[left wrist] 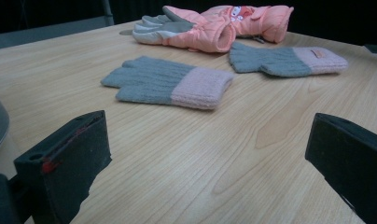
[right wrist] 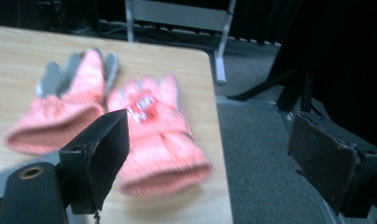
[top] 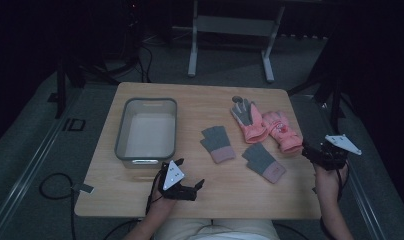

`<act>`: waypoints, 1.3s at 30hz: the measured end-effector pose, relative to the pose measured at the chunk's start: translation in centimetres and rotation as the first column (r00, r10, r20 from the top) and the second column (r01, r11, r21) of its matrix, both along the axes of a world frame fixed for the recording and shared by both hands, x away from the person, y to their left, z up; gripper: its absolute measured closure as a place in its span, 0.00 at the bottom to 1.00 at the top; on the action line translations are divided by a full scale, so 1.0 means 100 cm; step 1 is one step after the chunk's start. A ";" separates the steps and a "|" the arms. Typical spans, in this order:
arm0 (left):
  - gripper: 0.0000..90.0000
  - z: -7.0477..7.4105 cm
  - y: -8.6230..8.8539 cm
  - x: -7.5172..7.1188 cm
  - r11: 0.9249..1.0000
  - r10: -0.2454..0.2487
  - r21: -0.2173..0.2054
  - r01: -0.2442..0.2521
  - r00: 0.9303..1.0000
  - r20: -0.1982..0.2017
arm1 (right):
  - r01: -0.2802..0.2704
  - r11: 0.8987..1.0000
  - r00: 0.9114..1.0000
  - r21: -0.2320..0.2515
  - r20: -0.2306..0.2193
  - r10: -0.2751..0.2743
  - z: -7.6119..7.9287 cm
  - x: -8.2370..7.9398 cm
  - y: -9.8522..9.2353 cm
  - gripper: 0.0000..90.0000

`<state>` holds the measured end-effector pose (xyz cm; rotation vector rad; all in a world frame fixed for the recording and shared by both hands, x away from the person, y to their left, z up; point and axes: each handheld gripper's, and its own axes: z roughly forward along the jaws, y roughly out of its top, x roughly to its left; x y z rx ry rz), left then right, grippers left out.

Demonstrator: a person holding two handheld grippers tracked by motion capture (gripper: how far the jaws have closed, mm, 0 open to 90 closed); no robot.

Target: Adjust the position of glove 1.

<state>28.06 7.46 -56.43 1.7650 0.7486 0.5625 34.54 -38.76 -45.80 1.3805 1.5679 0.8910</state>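
Nothing looks packed yet: the grey bin at the left is empty, and all four gloves lie on the table. The left gripper is wide open, facing the nearer grey knit glove. The right gripper, also wide open, hovers beside the right-hand pink ski glove.

left hand-held gripper: black body, black blocky jaws, red mark on one jaw, grey three-cornered plate on top, black cable trailing behind | right hand-held gripper: black, same grey plate, worn-edged jaw pad | person: bare forearms, light trousers
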 end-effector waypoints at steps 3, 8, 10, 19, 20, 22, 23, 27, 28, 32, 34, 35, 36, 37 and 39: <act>0.00 0.000 0.000 0.000 1.000 0.000 0.000 0.000 1.000 0.000 | -0.025 1.000 1.000 -0.004 -0.006 0.025 0.007 0.004 0.006 0.14; 0.00 0.000 0.000 0.000 1.000 -0.001 -0.001 0.001 1.000 -0.002 | -0.083 0.997 0.997 0.007 0.000 0.083 0.025 0.012 0.021 0.16; 0.00 0.000 0.000 0.000 1.000 -0.001 0.000 0.001 1.000 -0.002 | -0.127 0.992 0.992 0.017 -0.005 0.127 0.030 0.017 0.028 0.17; 0.00 0.000 0.000 0.000 1.000 -0.005 0.000 0.005 1.000 -0.004 | -0.256 0.966 0.964 0.027 -0.060 0.257 0.032 0.035 0.065 0.15; 0.00 0.000 0.000 0.000 1.000 -0.005 0.000 0.005 1.000 -0.003 | -0.269 0.962 0.960 0.041 -0.065 0.271 0.032 0.037 0.070 0.14; 0.00 0.000 0.001 0.001 1.000 -0.006 -0.001 0.006 1.000 -0.004 | -0.296 0.953 0.952 0.059 -0.068 0.299 0.031 0.041 0.080 0.14; 0.00 0.000 0.001 0.001 1.000 -0.006 -0.002 0.006 1.000 -0.004 | -0.304 0.951 0.949 0.058 -0.072 0.308 0.030 0.042 0.083 0.13; 0.00 0.000 0.001 0.001 1.000 -0.008 -0.002 0.008 1.000 -0.004 | -0.356 0.930 0.927 0.087 -0.089 0.364 0.027 0.048 0.101 0.12; 0.00 0.000 0.001 0.001 1.000 -0.008 -0.002 0.008 1.000 -0.004 | -0.372 0.923 0.920 0.096 -0.091 0.380 0.025 0.049 0.105 0.12; 0.00 0.000 0.001 0.001 1.000 -0.009 -0.003 0.009 1.000 -0.003 | -0.423 0.901 0.892 0.094 -0.133 0.432 0.015 0.054 0.124 0.16; 0.00 0.000 0.001 0.001 1.000 -0.010 -0.004 0.010 1.000 -0.003 | -0.452 0.887 0.876 0.091 -0.142 0.461 0.008 0.057 0.133 0.17; 0.00 0.000 0.001 0.001 1.000 -0.009 -0.004 0.009 1.000 -0.003 | -0.470 0.878 0.865 0.094 -0.152 0.479 0.004 0.059 0.138 0.20; 0.00 0.000 0.001 0.001 1.000 -0.010 -0.004 0.009 1.000 -0.003 | -0.482 0.871 0.857 0.092 -0.156 0.490 0.001 0.061 0.141 0.22; 0.00 0.000 0.001 0.001 1.000 -0.010 -0.004 0.010 1.000 -0.003 | -0.500 0.862 0.845 0.085 -0.169 0.507 -0.004 0.063 0.147 0.24; 0.00 0.000 0.001 0.000 1.000 -0.010 -0.004 0.010 1.000 -0.003 | -0.525 0.848 0.830 0.072 -0.179 0.528 -0.009 0.066 0.155 0.27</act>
